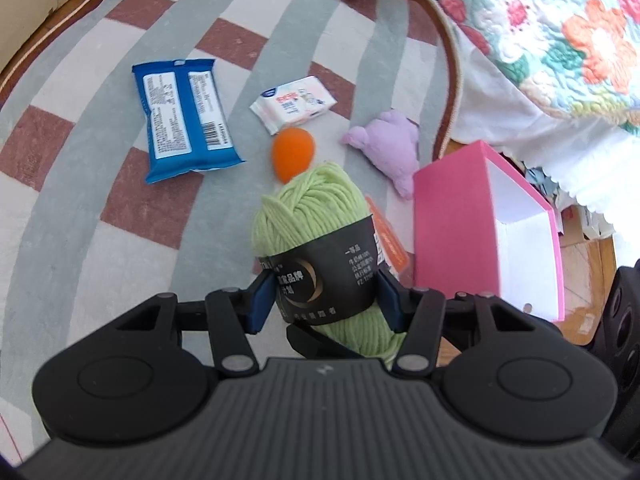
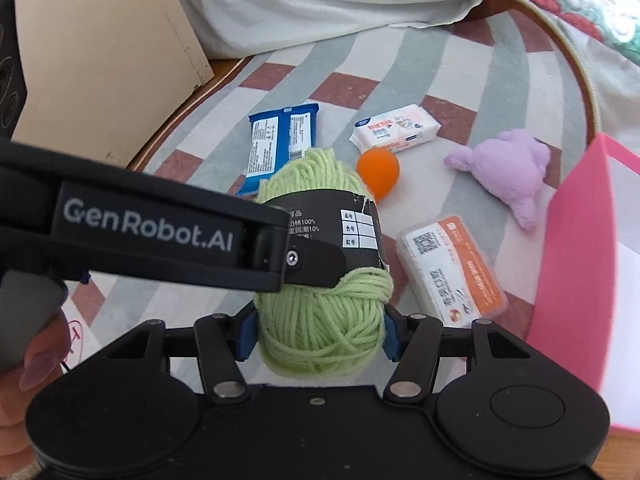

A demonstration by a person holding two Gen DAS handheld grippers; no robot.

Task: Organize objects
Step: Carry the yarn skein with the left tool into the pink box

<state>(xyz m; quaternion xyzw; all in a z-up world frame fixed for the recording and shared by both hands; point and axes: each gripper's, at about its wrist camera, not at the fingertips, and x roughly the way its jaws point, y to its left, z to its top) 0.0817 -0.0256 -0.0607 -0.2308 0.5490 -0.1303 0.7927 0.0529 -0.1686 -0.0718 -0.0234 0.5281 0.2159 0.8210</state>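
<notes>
Both grippers clamp one skein of light green yarn (image 1: 316,208): the left gripper (image 1: 326,300) has its blue pads pressed on the black paper band, and the right gripper (image 2: 318,330) squeezes the bare yarn end nearest it. Beyond the jaws on the checked rug (image 1: 80,216) lie a blue wipes pack (image 1: 184,118), a white tissue pack (image 1: 294,102), an orange ball (image 1: 292,154) and a purple plush toy (image 1: 390,148). To the right of the jaws an open pink box (image 1: 452,232) stands, with an orange-and-white card case (image 2: 452,270) just beside the yarn
</notes>
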